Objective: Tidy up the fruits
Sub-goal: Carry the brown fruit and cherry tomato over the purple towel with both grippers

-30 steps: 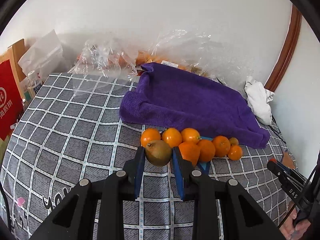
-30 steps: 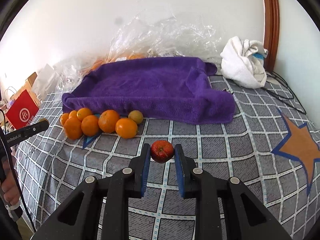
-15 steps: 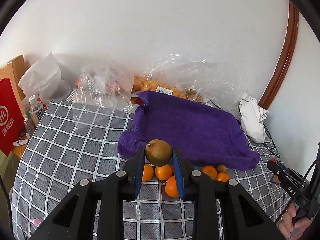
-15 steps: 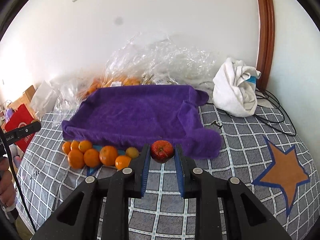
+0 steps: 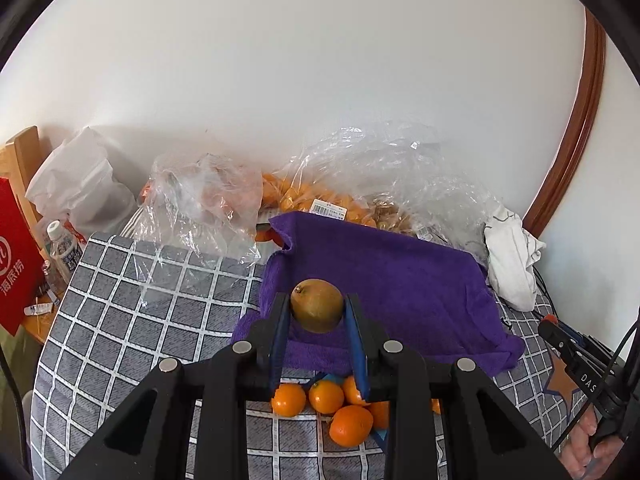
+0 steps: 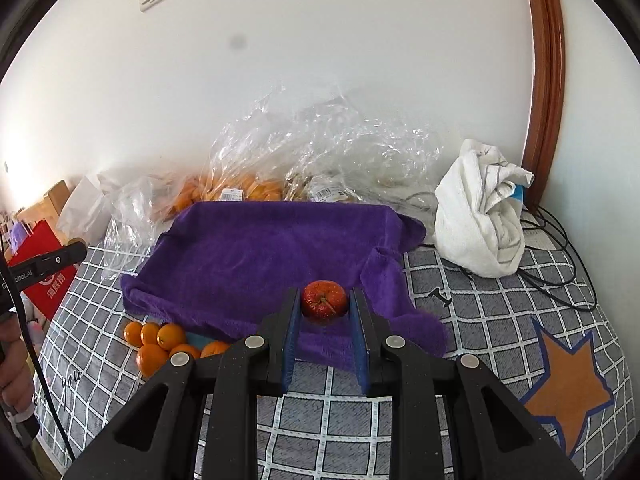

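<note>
My left gripper (image 5: 317, 307) is shut on a brown-green round fruit (image 5: 317, 305) and holds it above the near left edge of the purple towel (image 5: 396, 280). My right gripper (image 6: 324, 303) is shut on a small red fruit (image 6: 324, 300) and holds it over the towel's (image 6: 256, 256) near right edge. Several oranges (image 5: 320, 400) lie in a cluster on the checked cloth just in front of the towel; they also show in the right wrist view (image 6: 160, 344).
Clear plastic bags with more oranges (image 5: 312, 200) lie against the wall behind the towel. A crumpled white cloth (image 6: 480, 220) and black cables (image 6: 560, 264) lie at the right. A red bag (image 5: 16, 264) and a bottle (image 5: 64, 248) stand at the left edge.
Both grippers have lifted and moved forward with their fruits, from above the checked cloth to over the towel's near edge. The oranges now lie below and behind the fingertips.
</note>
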`<state>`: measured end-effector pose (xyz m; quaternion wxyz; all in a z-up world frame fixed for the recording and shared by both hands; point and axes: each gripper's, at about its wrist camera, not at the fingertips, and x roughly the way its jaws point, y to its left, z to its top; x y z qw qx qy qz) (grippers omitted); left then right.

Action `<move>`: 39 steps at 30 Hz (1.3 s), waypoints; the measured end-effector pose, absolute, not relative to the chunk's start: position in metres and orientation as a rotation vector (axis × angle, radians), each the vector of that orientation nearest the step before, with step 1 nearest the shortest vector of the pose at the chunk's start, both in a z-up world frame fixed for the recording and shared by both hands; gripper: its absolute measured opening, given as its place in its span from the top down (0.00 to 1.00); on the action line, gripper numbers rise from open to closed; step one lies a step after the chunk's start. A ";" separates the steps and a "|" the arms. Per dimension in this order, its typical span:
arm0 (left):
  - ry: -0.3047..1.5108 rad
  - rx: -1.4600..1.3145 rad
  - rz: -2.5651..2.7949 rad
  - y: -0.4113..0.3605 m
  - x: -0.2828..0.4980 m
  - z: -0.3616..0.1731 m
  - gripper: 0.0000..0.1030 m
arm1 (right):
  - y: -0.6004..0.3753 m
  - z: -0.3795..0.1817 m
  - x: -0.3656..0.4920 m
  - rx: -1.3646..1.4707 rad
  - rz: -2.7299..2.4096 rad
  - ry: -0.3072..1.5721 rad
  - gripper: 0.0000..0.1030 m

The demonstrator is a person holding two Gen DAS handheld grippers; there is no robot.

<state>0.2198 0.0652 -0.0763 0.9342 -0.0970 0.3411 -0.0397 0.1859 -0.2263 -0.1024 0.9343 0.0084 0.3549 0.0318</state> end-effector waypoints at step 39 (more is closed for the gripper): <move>0.925 -0.110 -0.114 0.005 0.369 -0.163 0.75 | -0.214 -0.200 0.337 -0.066 0.023 0.928 0.77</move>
